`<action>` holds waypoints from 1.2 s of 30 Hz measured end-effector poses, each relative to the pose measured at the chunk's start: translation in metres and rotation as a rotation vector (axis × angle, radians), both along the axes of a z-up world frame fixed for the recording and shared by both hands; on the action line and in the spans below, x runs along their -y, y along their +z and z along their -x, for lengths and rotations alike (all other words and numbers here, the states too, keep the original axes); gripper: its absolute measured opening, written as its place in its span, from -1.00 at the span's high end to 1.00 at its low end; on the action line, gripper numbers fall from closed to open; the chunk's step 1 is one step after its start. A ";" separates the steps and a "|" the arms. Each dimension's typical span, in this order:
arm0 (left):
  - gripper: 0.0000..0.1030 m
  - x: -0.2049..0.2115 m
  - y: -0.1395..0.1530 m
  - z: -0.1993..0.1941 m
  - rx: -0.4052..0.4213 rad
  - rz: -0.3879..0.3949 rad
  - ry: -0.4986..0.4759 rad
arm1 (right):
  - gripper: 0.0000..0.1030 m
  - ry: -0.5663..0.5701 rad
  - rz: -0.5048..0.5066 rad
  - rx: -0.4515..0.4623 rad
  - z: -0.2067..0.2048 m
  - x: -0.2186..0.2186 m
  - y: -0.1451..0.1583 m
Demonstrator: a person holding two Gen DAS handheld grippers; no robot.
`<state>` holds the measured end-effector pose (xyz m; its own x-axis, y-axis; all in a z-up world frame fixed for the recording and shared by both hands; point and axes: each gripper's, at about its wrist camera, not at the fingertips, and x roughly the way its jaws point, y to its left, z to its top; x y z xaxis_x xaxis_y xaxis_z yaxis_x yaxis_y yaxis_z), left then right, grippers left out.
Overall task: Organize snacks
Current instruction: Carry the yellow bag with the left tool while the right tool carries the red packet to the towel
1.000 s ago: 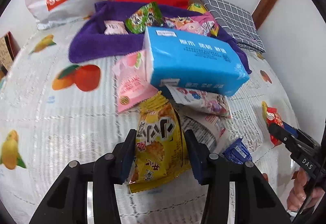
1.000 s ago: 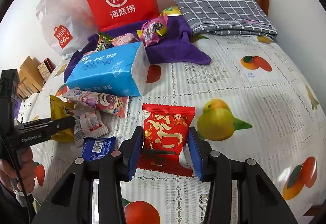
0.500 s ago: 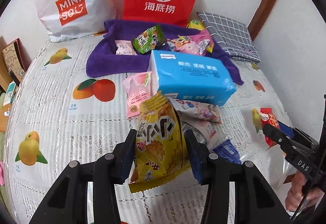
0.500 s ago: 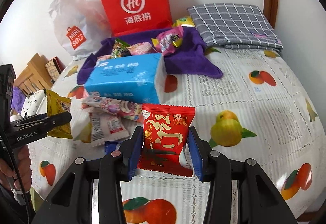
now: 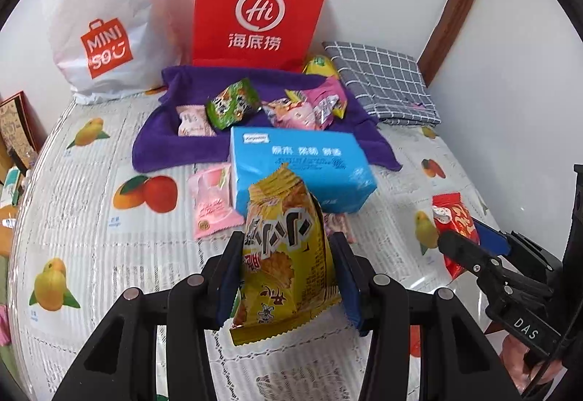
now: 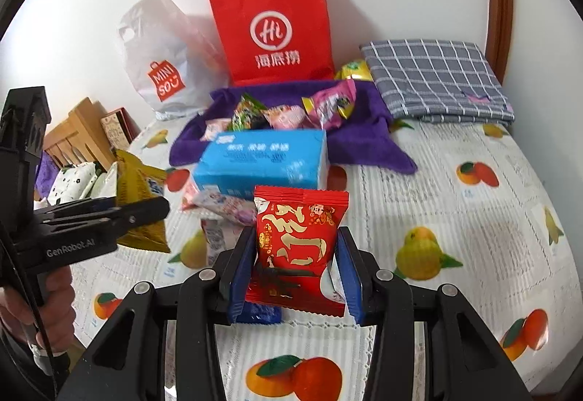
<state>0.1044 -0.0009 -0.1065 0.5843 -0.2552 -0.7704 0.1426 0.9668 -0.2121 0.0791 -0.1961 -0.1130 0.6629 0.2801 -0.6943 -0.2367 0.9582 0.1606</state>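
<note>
My left gripper (image 5: 288, 248) is shut on a yellow snack packet (image 5: 284, 255) and holds it above the table; the packet also shows in the right wrist view (image 6: 142, 197). My right gripper (image 6: 295, 240) is shut on a red snack packet (image 6: 297, 240), also lifted; it also shows at the right of the left wrist view (image 5: 453, 218). A purple cloth (image 5: 175, 142) at the back holds several snacks, among them a green packet (image 5: 233, 104) and a pink one (image 5: 324, 102). A pink packet (image 5: 211, 200) lies left of a blue tissue pack (image 5: 302, 167).
A red paper bag (image 5: 255, 7) and a white plastic bag (image 5: 102, 22) stand against the back wall. A folded grey checked cloth (image 5: 382, 84) lies at the back right. More packets (image 6: 218, 204) lie in front of the tissue pack. A wooden chair (image 6: 76, 138) stands left of the table.
Both grippers have risen and pulled back from the table with their packets still held. The pile and the tissue pack now look farther away.
</note>
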 end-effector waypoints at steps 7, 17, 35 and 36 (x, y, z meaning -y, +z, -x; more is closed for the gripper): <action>0.13 0.007 0.016 -0.007 0.025 -0.008 -0.002 | 0.15 0.009 -0.014 0.023 -0.005 -0.004 0.013; 0.13 0.012 0.032 -0.022 0.049 -0.023 -0.017 | 0.15 -0.001 -0.028 0.045 -0.023 -0.003 0.027; 0.13 0.011 0.046 -0.060 0.065 -0.016 -0.014 | 0.15 -0.002 -0.028 0.072 -0.069 -0.007 0.039; 0.13 0.011 0.046 -0.063 0.066 -0.016 -0.014 | 0.15 -0.004 -0.027 0.069 -0.073 -0.007 0.039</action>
